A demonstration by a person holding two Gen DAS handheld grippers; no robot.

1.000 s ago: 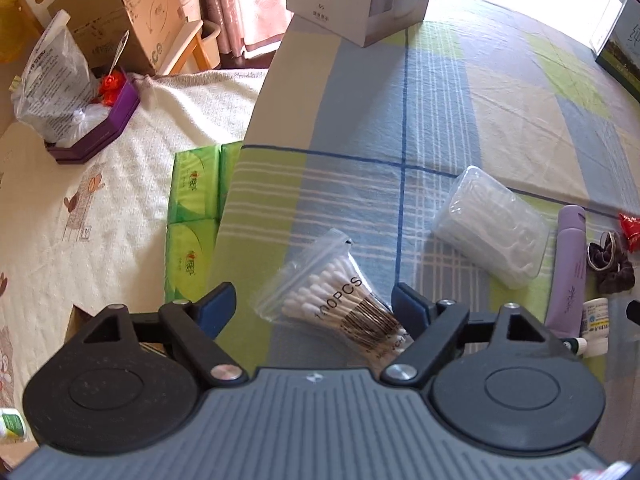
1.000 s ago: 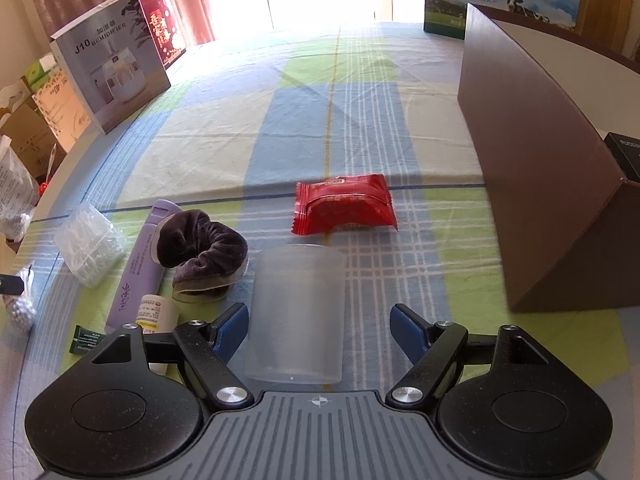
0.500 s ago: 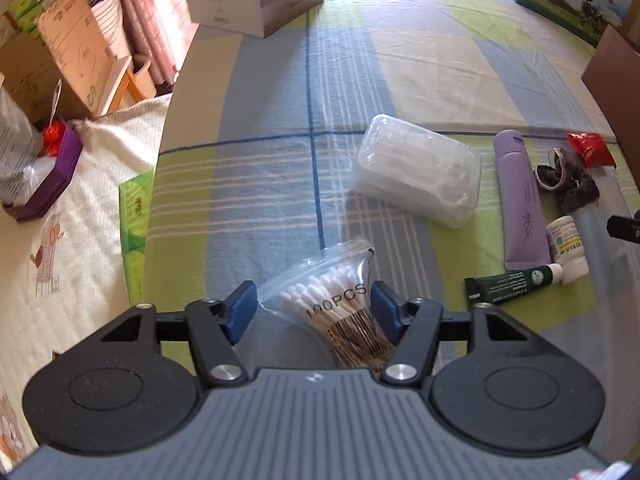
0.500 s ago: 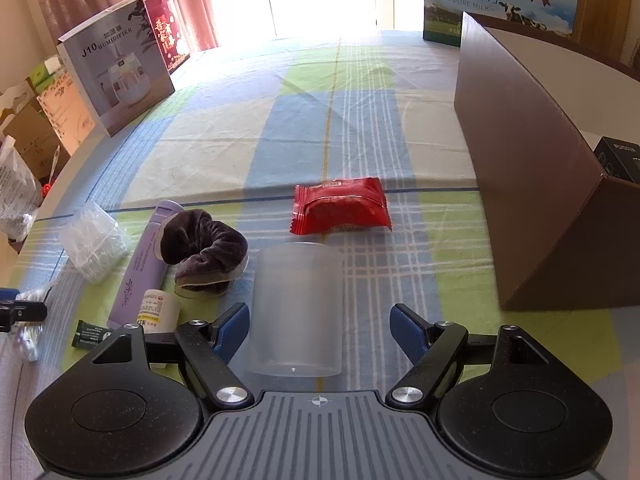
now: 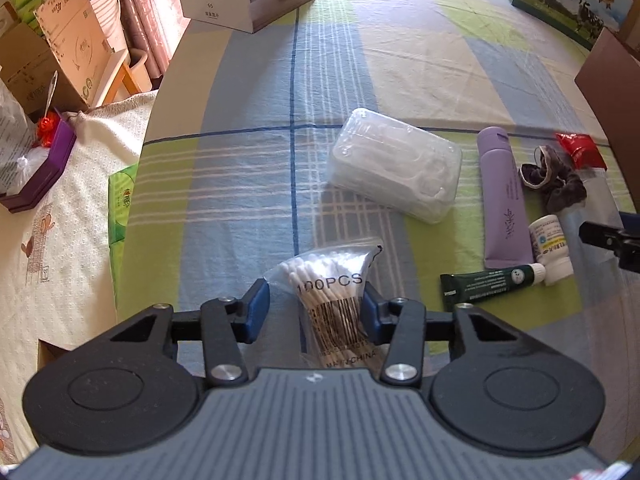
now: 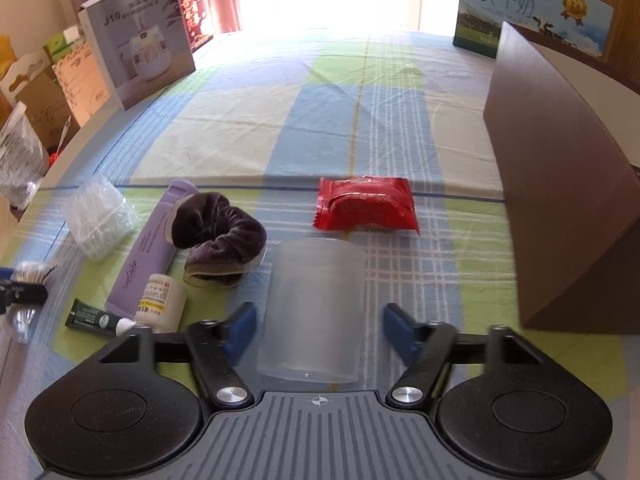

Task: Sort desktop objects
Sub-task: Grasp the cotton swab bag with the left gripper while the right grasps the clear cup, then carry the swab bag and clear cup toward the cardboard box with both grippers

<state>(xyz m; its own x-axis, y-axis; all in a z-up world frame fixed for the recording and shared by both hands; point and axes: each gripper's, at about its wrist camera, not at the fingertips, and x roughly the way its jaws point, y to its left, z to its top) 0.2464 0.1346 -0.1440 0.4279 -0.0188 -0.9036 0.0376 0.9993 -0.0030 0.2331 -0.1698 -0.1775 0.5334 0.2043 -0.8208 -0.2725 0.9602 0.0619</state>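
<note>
A clear bag of cotton swabs marked "100PCS" lies on the checked tablecloth between the fingers of my left gripper. The right finger touches the bag. The left finger meets only loose plastic, so the jaws stand narrow but open. In the right wrist view a frosted plastic cup stands between the fingers of my open right gripper, with a gap on each side. The swab bag also shows at the far left there.
A clear floss-pick box, purple tube, dark scrunchie, white bottle, green tube and red packet lie between the grippers. A brown box stands right. The table edge drops left.
My left gripper's jaws have narrowed around the swab bag and its view has swung to the right. The right gripper has held almost still around the cup.
</note>
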